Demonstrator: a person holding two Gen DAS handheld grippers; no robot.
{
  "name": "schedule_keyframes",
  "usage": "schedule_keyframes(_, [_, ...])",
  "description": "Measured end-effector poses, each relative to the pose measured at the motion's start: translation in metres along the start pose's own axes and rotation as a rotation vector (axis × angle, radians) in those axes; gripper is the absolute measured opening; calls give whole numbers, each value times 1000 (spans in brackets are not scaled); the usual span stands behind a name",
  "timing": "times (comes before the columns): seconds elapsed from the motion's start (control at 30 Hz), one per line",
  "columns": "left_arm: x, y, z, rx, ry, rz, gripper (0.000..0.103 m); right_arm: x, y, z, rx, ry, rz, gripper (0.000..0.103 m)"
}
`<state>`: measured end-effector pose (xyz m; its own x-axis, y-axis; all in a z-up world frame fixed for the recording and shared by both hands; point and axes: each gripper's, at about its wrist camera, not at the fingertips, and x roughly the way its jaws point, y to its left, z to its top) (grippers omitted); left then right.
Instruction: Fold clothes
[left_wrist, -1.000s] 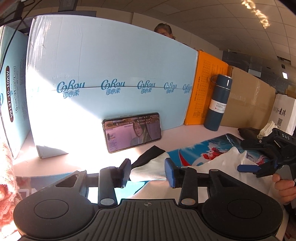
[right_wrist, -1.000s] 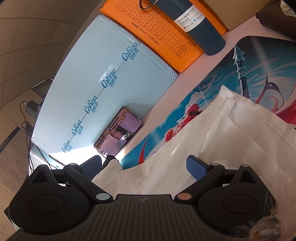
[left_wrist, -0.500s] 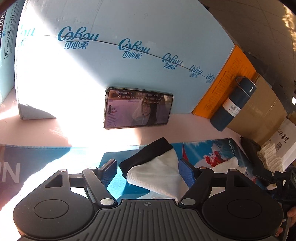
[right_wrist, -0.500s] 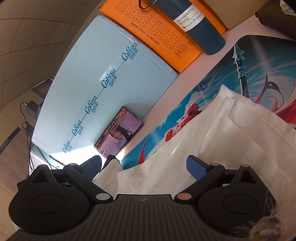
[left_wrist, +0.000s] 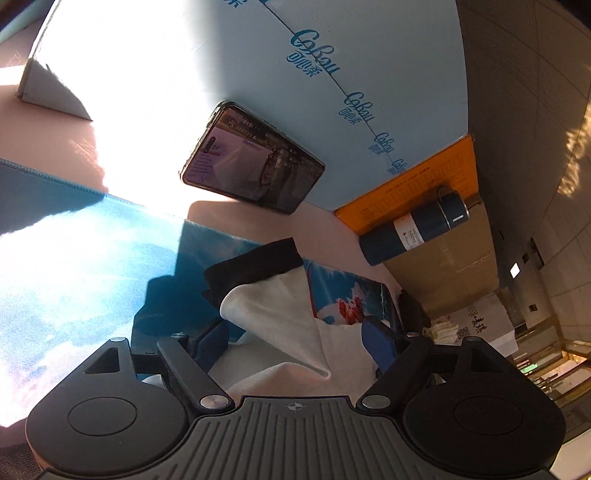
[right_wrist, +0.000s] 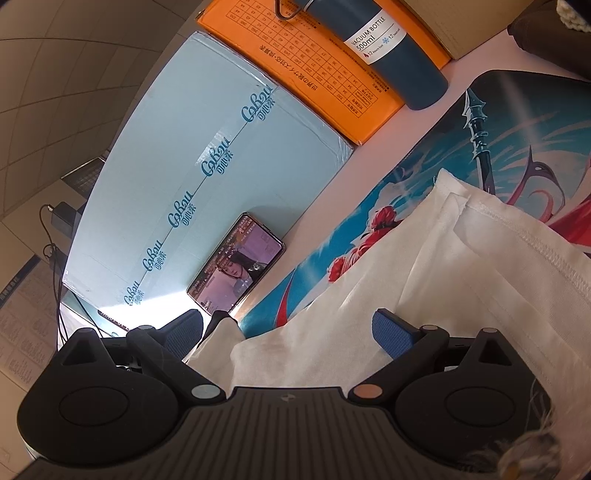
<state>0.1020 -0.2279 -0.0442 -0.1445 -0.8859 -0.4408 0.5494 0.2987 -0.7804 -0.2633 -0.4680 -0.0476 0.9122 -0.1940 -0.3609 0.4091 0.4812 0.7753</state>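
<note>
Left gripper (left_wrist: 295, 338): jaws were opening, wider than a second before, and the view had rolled so the counter (left_wrist: 325, 236) now ran on a slant. A white sleeve with a black cuff (left_wrist: 258, 262) lay between the pads without either pad pressing on it. A second before, the narrower jaws stood further from the cuff. Judgement: this was a release or a re-approach on the sleeve, not a grasp; a fold of that sleeve had not yet been made.

Right gripper (right_wrist: 288, 326): no change against the earlier frames. Jaws stood wide apart over the white garment (right_wrist: 424, 280), cloth lying under and between the pads, no pinch visible.

Garment location: spread on the printed blue mat (right_wrist: 517, 122), near the grippers, with a stitched hem at right and the sleeve reaching left toward the far edge of the mat.

Surroundings, going outward: a phone (left_wrist: 251, 166) with a lit screen leaned against a pale blue carton (left_wrist: 332, 55) just beyond the mat. To its right were an orange box (right_wrist: 332, 74) and a dark blue vacuum bottle (right_wrist: 399, 55). Further right stood a brown carton (left_wrist: 450, 266).

Obstructions: the phone stood closest to the cuff; a sweep of the sleeve toward the far side could knock it over. Strong sun glare washed out the left part of the mat.
</note>
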Motion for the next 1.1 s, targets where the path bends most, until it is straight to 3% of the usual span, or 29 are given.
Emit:
schedule_keyframes(0.07, [5,-5,0,26,-16,-21,81,0,0,0,-1,2,0,99])
schedule_keyframes(0.17, [12,-15,-1,88,-26,13,77,1,0,0,-1,3,0,99])
schedule_keyframes(0.23, [15,-23,-3,153,-34,72,35,1,0,0,0,2,1,99])
schedule_keyframes(0.33, [16,-36,-11,278,-76,149,12,1,0,0,2,1,2,99])
schedule_keyframes(0.4, [17,-45,-15,361,-103,201,5,0,0,0,4,-1,4,99])
schedule_keyframes(0.63, [-7,-94,-46,657,-228,204,0,-4,-4,2,42,-20,49,99])
schedule_keyframes(0.97, [-44,-131,-111,894,-301,149,0,-14,-21,13,156,-58,86,99])
schedule_keyframes(1.1, [-58,-136,-135,950,-294,100,0,-16,-24,15,169,-65,91,99])
